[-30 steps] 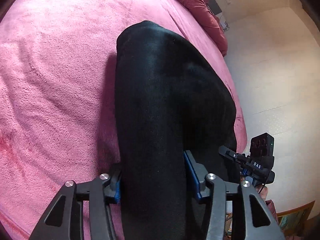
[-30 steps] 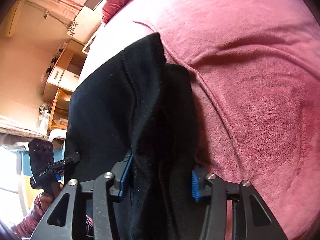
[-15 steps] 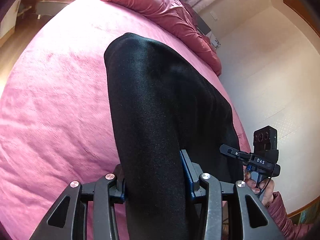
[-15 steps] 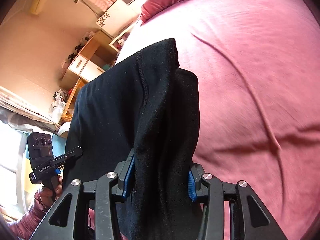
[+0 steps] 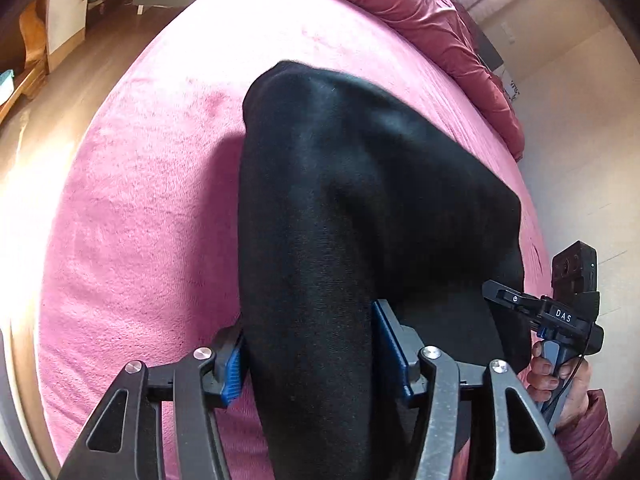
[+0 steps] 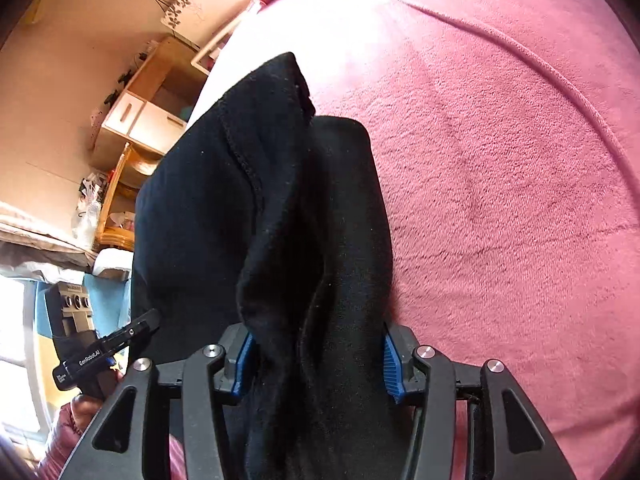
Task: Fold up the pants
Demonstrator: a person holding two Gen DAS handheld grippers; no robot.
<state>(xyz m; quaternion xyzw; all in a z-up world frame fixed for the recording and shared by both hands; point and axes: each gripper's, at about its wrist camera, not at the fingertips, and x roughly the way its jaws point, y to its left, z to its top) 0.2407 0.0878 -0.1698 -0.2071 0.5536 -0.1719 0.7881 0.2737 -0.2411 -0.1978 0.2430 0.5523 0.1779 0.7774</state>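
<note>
Black pants (image 5: 340,208) hang folded between my two grippers above a pink bed (image 5: 140,220). My left gripper (image 5: 310,354) is shut on one thick bunch of the pants, its blue pads pressing the cloth from both sides. My right gripper (image 6: 316,360) is shut on the other end of the pants (image 6: 280,208), where a stitched seam shows. Each gripper shows in the other's view: the right one (image 5: 560,316) at the lower right, the left one (image 6: 92,356) at the lower left.
A rumpled red duvet (image 5: 420,20) lies along the far side of the bed. Wooden shelves and drawers (image 6: 136,120) stand beyond the bed's left edge. A wooden floor (image 5: 48,112) and low furniture lie past the other edge. A crease (image 6: 520,52) runs across the blanket.
Both grippers have lifted and tilted up with the pants held, so more of the room and the bed's far end shows. Their grip has not changed.
</note>
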